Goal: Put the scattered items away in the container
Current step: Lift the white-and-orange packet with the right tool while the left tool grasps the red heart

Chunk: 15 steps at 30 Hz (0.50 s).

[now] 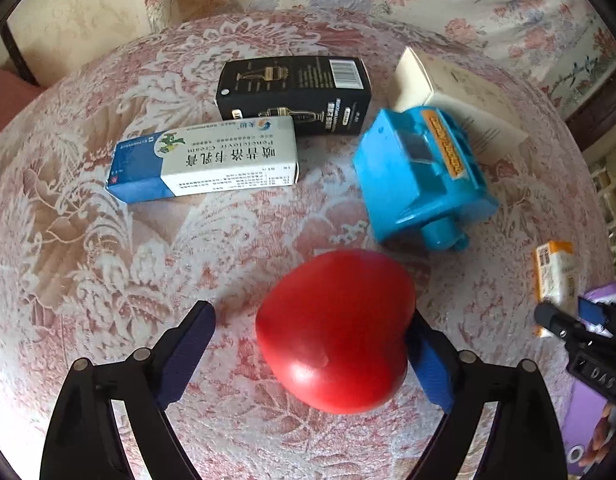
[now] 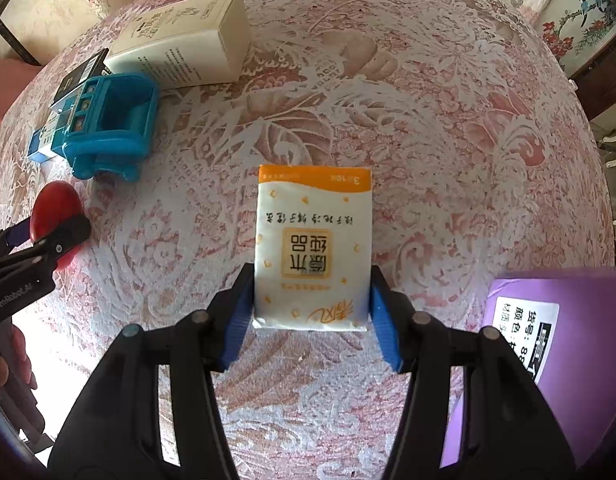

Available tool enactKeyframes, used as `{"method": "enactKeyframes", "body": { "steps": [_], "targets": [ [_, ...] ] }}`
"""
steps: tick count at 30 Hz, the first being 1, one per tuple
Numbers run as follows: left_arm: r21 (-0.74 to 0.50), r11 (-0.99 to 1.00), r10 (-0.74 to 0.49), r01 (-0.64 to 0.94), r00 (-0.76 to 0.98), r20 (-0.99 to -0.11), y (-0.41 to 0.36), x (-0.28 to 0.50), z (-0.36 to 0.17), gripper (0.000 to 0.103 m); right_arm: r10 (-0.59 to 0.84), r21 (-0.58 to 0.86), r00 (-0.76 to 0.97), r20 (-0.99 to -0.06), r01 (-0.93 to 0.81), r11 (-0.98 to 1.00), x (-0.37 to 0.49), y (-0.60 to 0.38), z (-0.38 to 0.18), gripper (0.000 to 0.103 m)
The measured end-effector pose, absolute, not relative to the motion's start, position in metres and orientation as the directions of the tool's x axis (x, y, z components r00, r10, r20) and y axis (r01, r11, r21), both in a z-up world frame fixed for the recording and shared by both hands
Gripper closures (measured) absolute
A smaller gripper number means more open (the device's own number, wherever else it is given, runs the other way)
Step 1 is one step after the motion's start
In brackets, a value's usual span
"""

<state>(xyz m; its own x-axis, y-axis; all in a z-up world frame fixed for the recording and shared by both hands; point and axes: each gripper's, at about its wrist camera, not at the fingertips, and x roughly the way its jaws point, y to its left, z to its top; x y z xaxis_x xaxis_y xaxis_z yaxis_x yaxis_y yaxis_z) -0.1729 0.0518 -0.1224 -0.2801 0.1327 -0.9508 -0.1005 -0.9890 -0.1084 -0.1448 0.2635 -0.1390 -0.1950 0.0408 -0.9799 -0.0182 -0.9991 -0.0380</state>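
Item: red heart [image 1: 335, 332], between my left gripper [image 1: 311, 356] fingers, unclenched, nearer the right finger. Right gripper [image 2: 311, 312] grasping tissue pack [image 2: 312, 248]; long axis runs away from its fingers.

White-and-blue carton [image 1: 206, 160]: "Ponciclovir Cream", upside down, plus Chinese print. Left gripper body [image 2: 12, 296], seen from the right wrist: "GenRobot.AI". Right gripper body [image 1: 599, 376], seen from the left wrist: "DAS". Purple box [image 2: 567, 344] label: Chinese text, "88" partly visible. Tissue pack [image 2: 312, 248]: Chinese characters, upside down.

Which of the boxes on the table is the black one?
The black box with the barcode, lying behind the blue-and-white cream box; the third box is cream-coloured.
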Motion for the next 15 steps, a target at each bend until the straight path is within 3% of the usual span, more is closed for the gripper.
{"method": "enactKeyframes", "body": {
  "steps": [2,6,9,10,15],
  "targets": [
    [-0.111,-0.989,0.135,-0.099,-0.279,-0.951,0.052,-0.173,-0.123,0.012,0.037,-0.036,-0.196,-0.980,-0.011,-0.999,-0.115,0.268,-0.136,0.044],
    [-0.106,-0.990,0.128,-0.094,-0.266,-0.955,0.053,-0.174,-0.125,0.010,0.027,-0.028,-0.174,-0.984,0.008,-1.000,-0.115,0.265,-0.141,0.026],
    [-0.104,-0.991,0.121,-0.081,-0.244,-0.962,0.054,-0.176,-0.127,0.008,0.022,-0.023,-0.161,-0.987,0.006,-1.000,-0.115,0.265,-0.143,0.024],
    [-0.101,-0.992,0.117,-0.080,-0.234,-0.965,0.055,-0.177,-0.129,0.000,0.022,-0.024,-0.160,-0.987,0.011,-1.000,-0.115,0.264,-0.144,0.024],
    [-0.106,-0.993,0.115,-0.056,-0.213,-0.970,0.054,-0.178,-0.133,0.000,-0.038,0.045,-0.159,-0.986,-0.037,-0.998,-0.115,0.275,-0.144,0.023]
  ]
}}
